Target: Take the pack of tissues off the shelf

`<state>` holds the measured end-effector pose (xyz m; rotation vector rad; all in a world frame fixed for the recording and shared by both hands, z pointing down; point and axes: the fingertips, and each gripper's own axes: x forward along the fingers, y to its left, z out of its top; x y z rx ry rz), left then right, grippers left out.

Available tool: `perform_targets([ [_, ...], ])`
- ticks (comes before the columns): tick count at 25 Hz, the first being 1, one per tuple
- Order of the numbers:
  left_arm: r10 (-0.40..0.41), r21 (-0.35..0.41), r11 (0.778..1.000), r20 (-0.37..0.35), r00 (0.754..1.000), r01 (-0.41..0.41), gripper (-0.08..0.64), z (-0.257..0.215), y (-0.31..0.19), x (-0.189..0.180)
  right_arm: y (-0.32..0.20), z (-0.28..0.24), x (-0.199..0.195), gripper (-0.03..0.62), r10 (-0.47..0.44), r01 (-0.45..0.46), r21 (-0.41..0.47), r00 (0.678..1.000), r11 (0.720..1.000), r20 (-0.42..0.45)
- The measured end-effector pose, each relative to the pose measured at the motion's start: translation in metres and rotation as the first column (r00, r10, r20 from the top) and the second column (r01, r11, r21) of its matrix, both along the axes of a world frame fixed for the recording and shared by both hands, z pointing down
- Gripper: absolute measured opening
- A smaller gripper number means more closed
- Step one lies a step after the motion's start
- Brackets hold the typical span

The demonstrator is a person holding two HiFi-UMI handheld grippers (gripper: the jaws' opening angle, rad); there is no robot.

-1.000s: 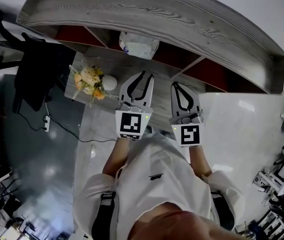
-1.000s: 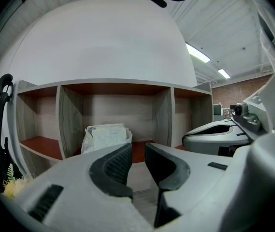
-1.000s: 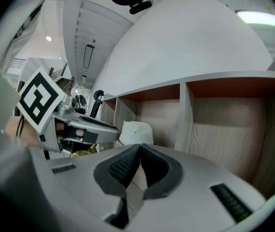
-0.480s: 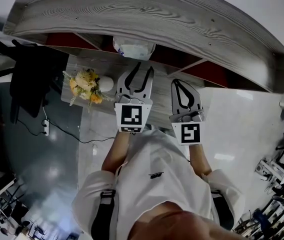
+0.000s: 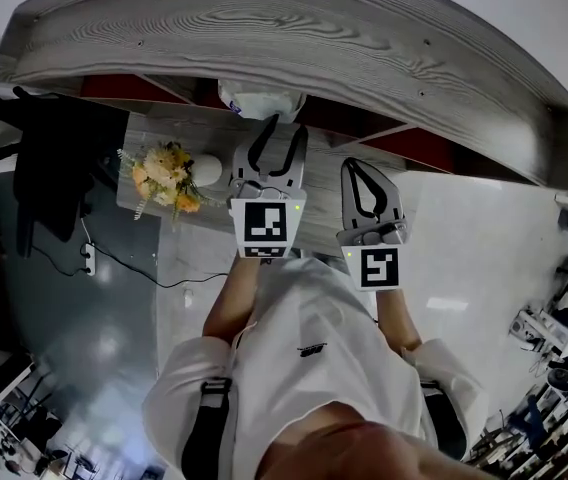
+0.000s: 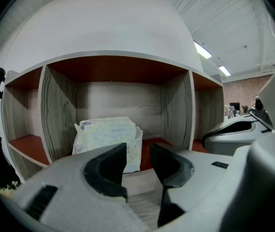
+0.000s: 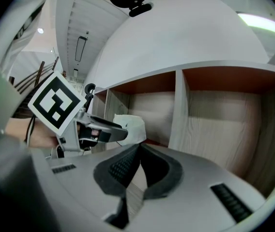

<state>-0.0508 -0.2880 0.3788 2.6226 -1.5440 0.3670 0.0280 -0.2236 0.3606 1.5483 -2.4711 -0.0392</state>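
While the left gripper [image 6: 138, 151] points straight into the shelf [image 6: 118, 66], its jaws are opening up and there's nothing between the pads, just a gap with the shelf's front edge showing through. The pack of tissues [image 6: 109, 137] sits upright in the middle compartment on the reddish floor, over toward the left divider. From the left gripper view the left jaw overlaps the pack's bottom corner, but the pack is further in, not in the gap.

Right gripper [image 7: 138, 151] is the boring one: jaws closed tip to tip, nothing in them. It's aimed at the divider beside the tissue compartment. Its view also catches the other gripper off to the left, nose close in front of the white pack.

From the head view, both grippers are side by side under the curved grey wood top of the shelf, with the left one reaching further in. A bunch of yellow and orange flowers [image 5: 164, 173] sits on the surface below, off to the left gripper's left, well apart from it.
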Motion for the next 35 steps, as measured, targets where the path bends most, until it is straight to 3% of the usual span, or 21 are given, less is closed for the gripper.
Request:
perform_targets([
  [18,0.003,-0.064,0.998,0.034,0.999,-0.001,0.16,0.026,-0.026,0.006,-0.014,0.007,0.01,0.026,0.046,-0.046,-0.017,0.999,0.999,-0.008],
  [29,-0.022,-0.09,0.996,0.043,0.999,0.025,0.054,0.037,-0.031,0.0,-0.013,0.01,0.007,0.026,0.055,-0.055,-0.031,0.998,0.998,-0.006],
  [35,-0.023,-0.096,0.995,0.03,0.999,0.025,0.04,0.037,-0.025,-0.002,-0.01,0.007,0.005,0.026,0.051,-0.051,-0.022,0.999,0.998,0.003],
])
